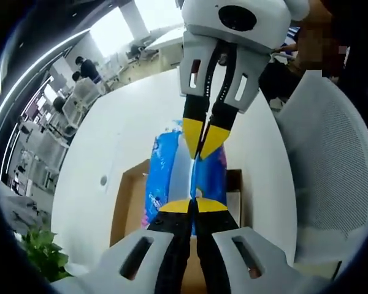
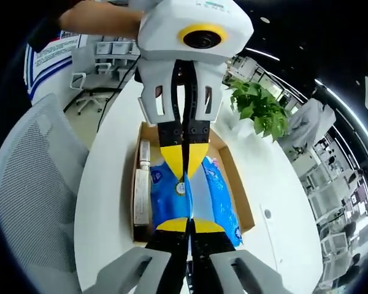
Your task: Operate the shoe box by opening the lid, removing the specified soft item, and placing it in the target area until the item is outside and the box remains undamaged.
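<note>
Your left gripper [image 1: 193, 205] hides the box's [image 1: 127, 202] near end. The pack's [image 2: 218, 190] print is too small to read. At 9 o'clock, the chair [image 2: 37, 184] is cut off.

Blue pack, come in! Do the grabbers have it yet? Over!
Left gripper shut on blue pack. Right gripper shut on it too, opposite end. Pack above open shoe box, white table below. Nothing blocking.

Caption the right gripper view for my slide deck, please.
Both grippers pinch a blue soft pack above the open shoe box.
</note>
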A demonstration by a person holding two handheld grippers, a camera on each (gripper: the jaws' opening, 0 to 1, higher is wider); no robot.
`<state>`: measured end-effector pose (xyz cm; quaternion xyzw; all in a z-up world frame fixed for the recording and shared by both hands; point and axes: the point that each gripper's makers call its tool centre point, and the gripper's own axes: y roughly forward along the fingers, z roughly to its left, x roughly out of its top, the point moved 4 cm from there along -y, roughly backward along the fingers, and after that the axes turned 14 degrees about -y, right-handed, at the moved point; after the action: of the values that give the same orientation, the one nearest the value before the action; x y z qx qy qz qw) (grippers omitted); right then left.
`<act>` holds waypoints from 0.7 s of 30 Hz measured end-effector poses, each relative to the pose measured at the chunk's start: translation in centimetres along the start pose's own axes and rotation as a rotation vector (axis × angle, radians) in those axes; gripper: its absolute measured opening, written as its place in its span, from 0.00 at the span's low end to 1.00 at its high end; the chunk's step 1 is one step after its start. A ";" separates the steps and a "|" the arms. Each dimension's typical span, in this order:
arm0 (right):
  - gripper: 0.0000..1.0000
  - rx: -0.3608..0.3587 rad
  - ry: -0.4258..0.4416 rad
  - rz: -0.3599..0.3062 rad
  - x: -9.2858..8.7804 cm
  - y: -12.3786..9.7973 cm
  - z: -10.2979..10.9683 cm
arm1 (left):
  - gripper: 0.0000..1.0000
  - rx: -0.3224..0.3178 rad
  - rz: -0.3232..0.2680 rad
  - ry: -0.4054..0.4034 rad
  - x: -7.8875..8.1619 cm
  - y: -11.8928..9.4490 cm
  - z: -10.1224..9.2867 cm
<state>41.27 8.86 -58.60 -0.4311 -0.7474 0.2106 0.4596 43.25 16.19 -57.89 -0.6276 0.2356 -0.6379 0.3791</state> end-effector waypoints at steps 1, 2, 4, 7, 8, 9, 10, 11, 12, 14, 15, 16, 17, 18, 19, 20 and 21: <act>0.00 0.001 0.001 0.003 -0.2 -0.2 0.0 | 0.00 -0.003 -0.002 -0.002 0.2 0.2 -0.1; 0.00 0.002 0.001 0.006 -0.4 -0.3 0.1 | 0.00 -0.004 -0.003 -0.004 0.3 0.3 -0.2; 0.00 0.004 0.002 0.012 -0.8 -0.6 0.2 | 0.00 -0.008 -0.005 -0.005 0.7 0.7 -0.4; 0.00 0.006 0.004 0.022 -1.4 -1.0 0.2 | 0.00 -0.013 -0.006 -0.001 1.3 1.1 -0.8; 0.00 0.007 0.005 0.026 -1.7 -1.2 0.2 | 0.00 -0.015 -0.005 0.000 1.6 1.3 -0.9; 0.00 0.006 0.005 0.030 -1.9 -1.4 0.2 | 0.00 -0.016 -0.005 -0.001 1.7 1.4 -0.9; 0.00 0.006 0.006 0.032 -2.1 -1.6 0.3 | 0.00 -0.019 -0.005 -0.002 2.0 1.6 -1.0; 0.00 0.005 0.007 0.035 -2.3 -1.7 0.3 | 0.00 -0.020 -0.005 -0.002 2.2 1.8 -1.1; 0.00 0.004 0.008 0.038 -2.5 -1.8 0.3 | 0.00 -0.022 -0.005 -0.001 2.3 1.9 -1.1; 0.00 0.002 0.011 0.045 -3.0 -2.2 0.3 | 0.00 -0.025 -0.005 0.003 2.8 2.3 -1.3; 0.00 0.000 0.015 0.047 -3.2 -2.4 0.3 | 0.00 -0.027 -0.005 0.007 3.0 2.5 -1.3; 0.00 -0.002 0.019 0.050 -3.4 -2.6 0.3 | 0.00 -0.029 -0.005 0.011 3.3 2.7 -1.5; 0.00 -0.004 0.021 0.052 -3.6 -2.7 0.3 | 0.00 -0.029 -0.006 0.012 3.5 2.8 -1.5; 0.00 -0.005 0.025 0.056 -3.9 -3.0 0.4 | 0.00 -0.030 -0.008 0.014 3.8 3.0 -1.6; 0.00 -0.006 0.028 0.058 -4.1 -3.1 0.4 | 0.00 -0.032 -0.009 0.014 4.0 3.2 -1.7; 0.00 -0.009 0.031 0.061 -4.4 -3.3 0.5 | 0.00 -0.034 -0.010 0.015 4.2 3.4 -1.8; 0.00 -0.010 0.033 0.064 -4.6 -3.5 0.5 | 0.00 -0.035 -0.011 0.016 4.4 3.6 -1.8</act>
<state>40.24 3.15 -58.68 -0.4606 -0.7266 0.2141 0.4627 42.46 10.27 -58.10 -0.6303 0.2462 -0.6408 0.3626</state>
